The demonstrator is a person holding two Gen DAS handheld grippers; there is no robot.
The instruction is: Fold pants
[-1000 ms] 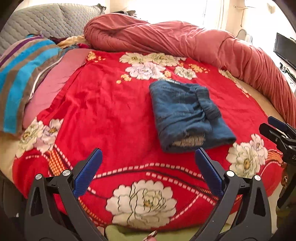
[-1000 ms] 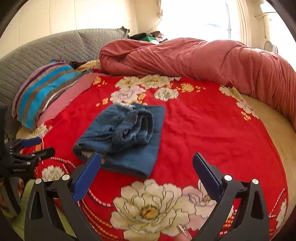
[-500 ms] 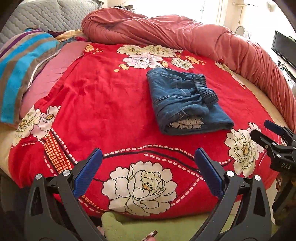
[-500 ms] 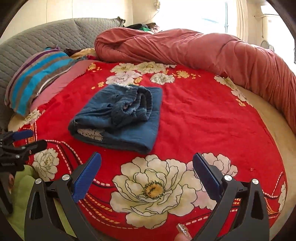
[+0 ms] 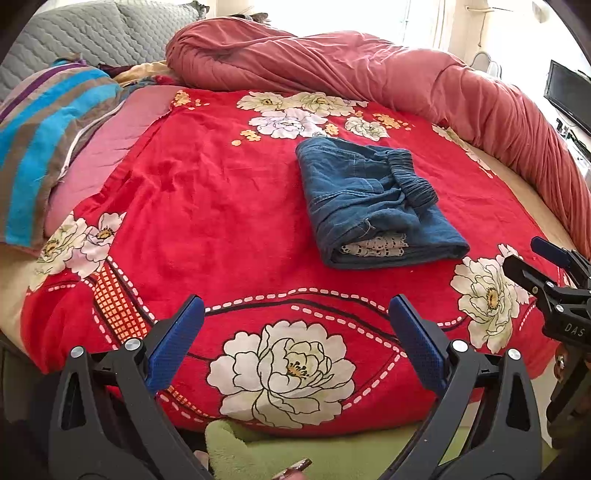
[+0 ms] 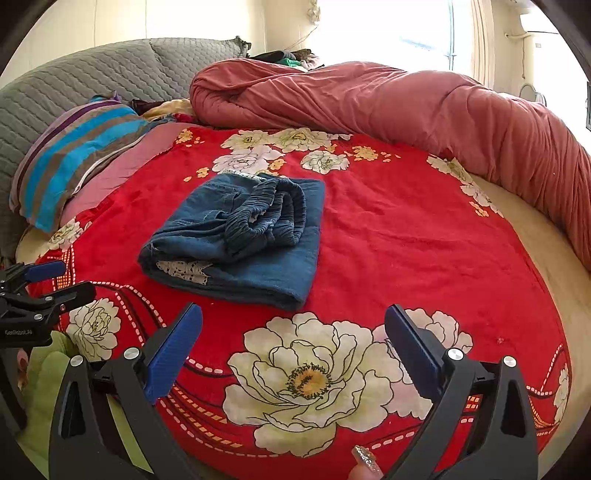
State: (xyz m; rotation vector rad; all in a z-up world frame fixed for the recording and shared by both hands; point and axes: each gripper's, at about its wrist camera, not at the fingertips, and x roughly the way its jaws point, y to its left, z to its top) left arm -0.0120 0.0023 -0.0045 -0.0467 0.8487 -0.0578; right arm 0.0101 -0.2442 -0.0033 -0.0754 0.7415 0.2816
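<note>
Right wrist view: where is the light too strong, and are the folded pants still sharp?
Right wrist view: the window behind the bed is blown out white, while the folded pants stay sharp; left wrist view: the same glare at top, and fisheye bending curves the red blanket.

Folded blue pants [image 5: 373, 206] on red floral blanket [image 5: 221, 221]

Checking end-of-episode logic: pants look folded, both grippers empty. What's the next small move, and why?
Probably none on the cloth: hold both grippers back and stop. The pants lie in a compact folded stack on the red blanket, waistband tucked on top. The left gripper and right gripper are open, empty and short of the stack.
</note>
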